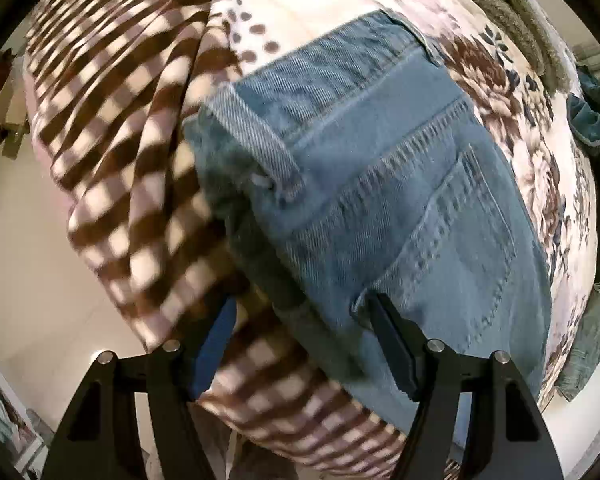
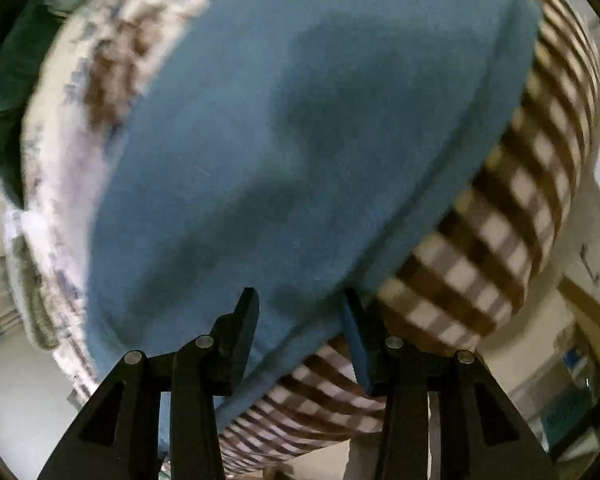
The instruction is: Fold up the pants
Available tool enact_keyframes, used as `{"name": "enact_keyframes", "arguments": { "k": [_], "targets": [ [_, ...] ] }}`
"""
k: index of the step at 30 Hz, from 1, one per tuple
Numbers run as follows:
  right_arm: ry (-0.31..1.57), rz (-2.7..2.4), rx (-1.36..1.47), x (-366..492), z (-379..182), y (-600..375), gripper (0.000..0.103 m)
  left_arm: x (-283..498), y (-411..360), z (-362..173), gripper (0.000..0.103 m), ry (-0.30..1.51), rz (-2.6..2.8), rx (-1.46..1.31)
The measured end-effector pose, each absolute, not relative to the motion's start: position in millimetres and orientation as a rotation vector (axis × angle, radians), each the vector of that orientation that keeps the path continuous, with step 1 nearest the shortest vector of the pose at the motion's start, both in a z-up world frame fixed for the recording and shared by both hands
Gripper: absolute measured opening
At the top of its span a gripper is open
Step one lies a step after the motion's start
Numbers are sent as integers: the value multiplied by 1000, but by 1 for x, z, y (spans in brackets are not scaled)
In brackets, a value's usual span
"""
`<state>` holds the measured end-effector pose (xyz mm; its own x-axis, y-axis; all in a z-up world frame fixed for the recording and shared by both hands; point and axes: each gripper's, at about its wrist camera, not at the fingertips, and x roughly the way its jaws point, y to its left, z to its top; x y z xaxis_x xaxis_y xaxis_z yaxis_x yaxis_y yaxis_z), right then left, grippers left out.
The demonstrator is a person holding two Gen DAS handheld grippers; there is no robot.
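Blue denim pants (image 1: 384,200) lie folded on a bed, back pocket and waistband up, near the bed's checked edge. My left gripper (image 1: 300,304) is open just above the denim edge, one finger over the checked blanket and one finger (image 1: 392,340) over the pocket. In the right wrist view the pants (image 2: 284,152) fill the frame, blurred. My right gripper (image 2: 300,304) is open with the denim's near edge between its fingers; whether they touch the cloth cannot be told.
A brown and white checked blanket (image 1: 132,140) hangs over the bed edge. A floral bedspread (image 1: 512,92) lies beyond the pants. A grey knit item (image 1: 508,12) and dark green clothes (image 1: 596,112) lie at the far side. Pale floor (image 1: 28,280) lies below.
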<state>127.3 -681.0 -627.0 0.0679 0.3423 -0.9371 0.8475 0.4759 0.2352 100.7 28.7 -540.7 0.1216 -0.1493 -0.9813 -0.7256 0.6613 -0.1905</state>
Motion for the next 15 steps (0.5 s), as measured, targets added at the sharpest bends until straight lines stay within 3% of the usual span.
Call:
{"name": "enact_keyframes", "arguments": {
  "k": [1,2,5,7,8,10,15],
  "targets": [
    [1507,-532,1093,126,-629,-680,45,101,34,-543,66,1399,487,-798],
    [1488,-545,1087,125,-631,-677,45,101,40,-545,54,1375,479,-820],
    [1462,-587,1052,131,-631,-671,37,99,55,-550,40,1344,476,-895],
    [1460,-606,995,138,-626,-663,16,96,60,-549,28,1311,486,-930],
    [1465,-614,948,142,-620,-659,12,93,61,-546,25,1298,485,-943],
    [1459,-612,905,141,-611,-656,5,88,59,-538,22,1275,475,-939],
    [1427,-585,869,132,-578,-651,4,72,61,-515,19,1246,427,-923]
  ]
}}
